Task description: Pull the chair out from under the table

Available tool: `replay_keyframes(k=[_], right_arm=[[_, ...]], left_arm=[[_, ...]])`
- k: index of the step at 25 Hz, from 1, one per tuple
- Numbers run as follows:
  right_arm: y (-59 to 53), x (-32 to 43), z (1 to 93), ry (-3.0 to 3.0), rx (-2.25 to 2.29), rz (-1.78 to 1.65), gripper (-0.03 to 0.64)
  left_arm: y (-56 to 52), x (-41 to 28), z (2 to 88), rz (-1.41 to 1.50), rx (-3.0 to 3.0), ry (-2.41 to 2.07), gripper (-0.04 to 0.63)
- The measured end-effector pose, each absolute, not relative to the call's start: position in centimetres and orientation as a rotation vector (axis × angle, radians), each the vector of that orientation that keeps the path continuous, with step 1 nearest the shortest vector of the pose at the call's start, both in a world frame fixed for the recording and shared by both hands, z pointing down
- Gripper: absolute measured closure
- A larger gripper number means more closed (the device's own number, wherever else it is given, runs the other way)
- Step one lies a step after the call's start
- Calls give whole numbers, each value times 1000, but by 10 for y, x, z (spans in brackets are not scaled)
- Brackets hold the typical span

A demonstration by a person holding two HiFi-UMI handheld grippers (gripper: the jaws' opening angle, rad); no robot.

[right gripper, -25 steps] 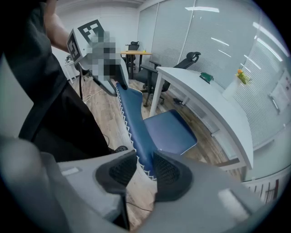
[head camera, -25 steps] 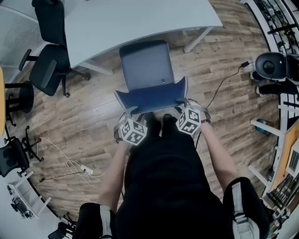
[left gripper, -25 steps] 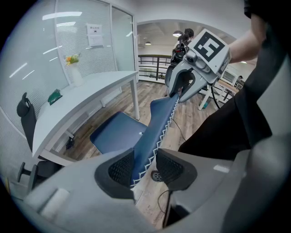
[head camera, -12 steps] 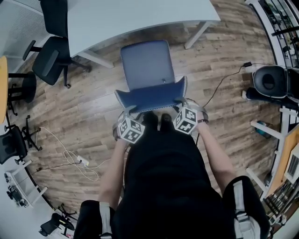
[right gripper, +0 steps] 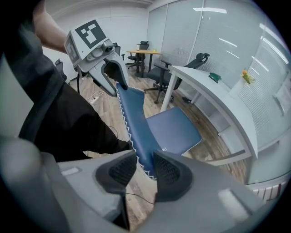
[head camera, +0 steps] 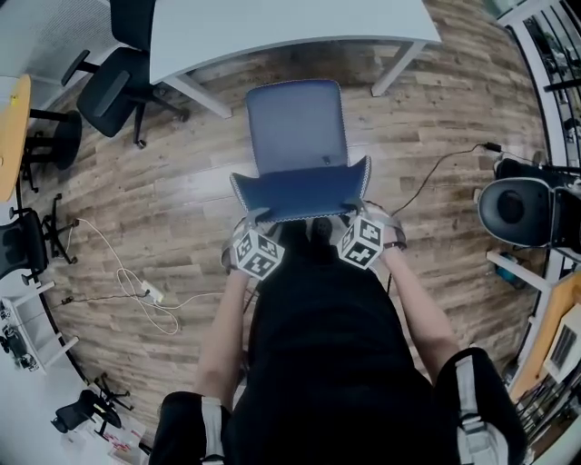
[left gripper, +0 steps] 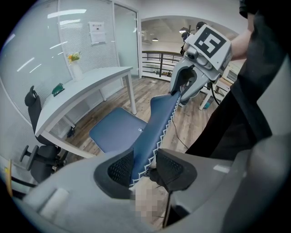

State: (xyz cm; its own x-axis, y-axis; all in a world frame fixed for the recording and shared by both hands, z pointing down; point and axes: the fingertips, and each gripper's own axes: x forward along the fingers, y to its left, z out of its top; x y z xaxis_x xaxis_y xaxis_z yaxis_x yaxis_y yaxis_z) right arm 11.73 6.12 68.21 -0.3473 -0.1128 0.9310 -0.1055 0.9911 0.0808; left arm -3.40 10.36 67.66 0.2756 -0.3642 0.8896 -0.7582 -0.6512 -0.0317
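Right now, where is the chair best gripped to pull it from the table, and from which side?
The backrest's top edge, near its two corners, from above and behind. It is a thin upright panel, open on the near side, with the seat toward the table. The left gripper and right gripper clamp it there.

Right gripper (right gripper: pixel 144 169) fingers clamped on blue chair (right gripper: pixel 175 129) backrest, left gripper (right gripper: pixel 114 77) gripping far end, white table (right gripper: pixel 218 98) beyond
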Motion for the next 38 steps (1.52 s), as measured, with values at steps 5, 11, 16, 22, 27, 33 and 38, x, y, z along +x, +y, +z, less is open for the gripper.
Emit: replay_keyframes(k=[5,11,16,22,27,33,38], right_arm=[[79,128,683,-1926,151,3,495],[108,140,687,-1926,130,6,495],[133,145,688,-1928,109,33,495],[159,152,686,-1921,120,48,495],[186,155,686,-1911,123,70,495],[217,163,686,-1904,140,87,494],[236,168,686,-1900,145,98,494]], left_arm=[[122,-24,677,1338,2145,-1023,442],[152,-10,683,1341,2132,-1015,442],[175,-7,684,1345,2121,-1010,442],[201,0,682,1325,2130,-978,442],[225,2,682,1337,2141,-952,442],[256,10,681,1337,2173,-897,443],[273,15,681,1330,2196,-837,445]])
